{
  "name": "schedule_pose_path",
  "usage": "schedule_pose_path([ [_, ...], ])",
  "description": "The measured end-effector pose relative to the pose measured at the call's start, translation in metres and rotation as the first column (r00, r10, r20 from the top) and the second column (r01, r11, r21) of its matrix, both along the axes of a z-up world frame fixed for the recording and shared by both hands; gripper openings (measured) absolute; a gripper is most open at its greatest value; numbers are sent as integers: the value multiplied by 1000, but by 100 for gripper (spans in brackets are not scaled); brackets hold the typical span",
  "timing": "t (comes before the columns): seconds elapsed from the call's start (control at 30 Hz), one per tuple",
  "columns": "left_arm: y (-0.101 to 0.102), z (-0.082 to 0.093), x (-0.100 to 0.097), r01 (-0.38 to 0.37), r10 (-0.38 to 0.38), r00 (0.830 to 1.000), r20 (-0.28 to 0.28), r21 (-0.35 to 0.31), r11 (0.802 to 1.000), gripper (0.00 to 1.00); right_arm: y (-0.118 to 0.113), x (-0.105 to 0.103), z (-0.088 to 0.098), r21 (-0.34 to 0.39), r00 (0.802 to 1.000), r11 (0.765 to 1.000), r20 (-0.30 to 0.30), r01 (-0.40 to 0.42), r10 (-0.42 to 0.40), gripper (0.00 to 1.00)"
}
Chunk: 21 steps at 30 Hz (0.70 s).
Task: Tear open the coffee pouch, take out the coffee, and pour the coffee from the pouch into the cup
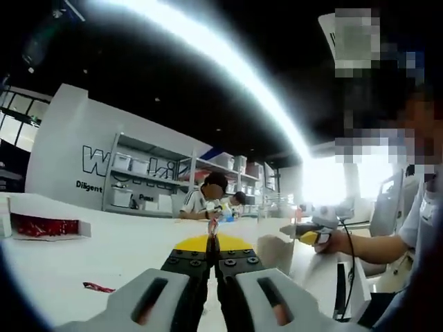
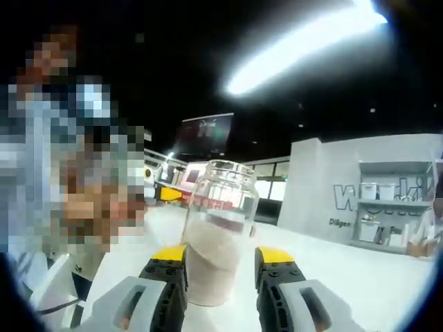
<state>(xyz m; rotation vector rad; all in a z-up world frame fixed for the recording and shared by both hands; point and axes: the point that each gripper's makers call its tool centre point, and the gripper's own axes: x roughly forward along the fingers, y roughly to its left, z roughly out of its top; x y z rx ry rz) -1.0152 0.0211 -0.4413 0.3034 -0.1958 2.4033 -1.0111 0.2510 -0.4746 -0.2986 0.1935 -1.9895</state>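
Left gripper view: the left gripper (image 1: 210, 250) has its fingers pressed together on a thin dark-red strip (image 1: 211, 240) that stands up between the tips, in front of a yellow disc (image 1: 208, 243) lying on the white surface (image 1: 124, 249). A small red scrap (image 1: 97, 287) lies on the surface to the left, and an open white box (image 1: 47, 227) with red contents sits further left. To the right, a clear glass cup (image 1: 275, 243) stands on the surface; beyond it a hand (image 1: 337, 241) holds the other gripper near the cup. People sit at the far end before shelving. Right gripper view: the right gripper (image 2: 220, 266) has its fingers set wide, one on each side of the cup (image 2: 216, 235); whether the yellow-tipped fingers (image 2: 168, 254) touch the glass, cannot tell. The cup holds a pale fill in its lower part.
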Motion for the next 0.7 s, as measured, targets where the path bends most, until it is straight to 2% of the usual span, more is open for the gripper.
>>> schedule_pose_path([
  [0.7,-10,-2,-1,-28,28,1000,-1,-25,999,5,0,0,-1,0,1000,1000,1,0,0,38],
])
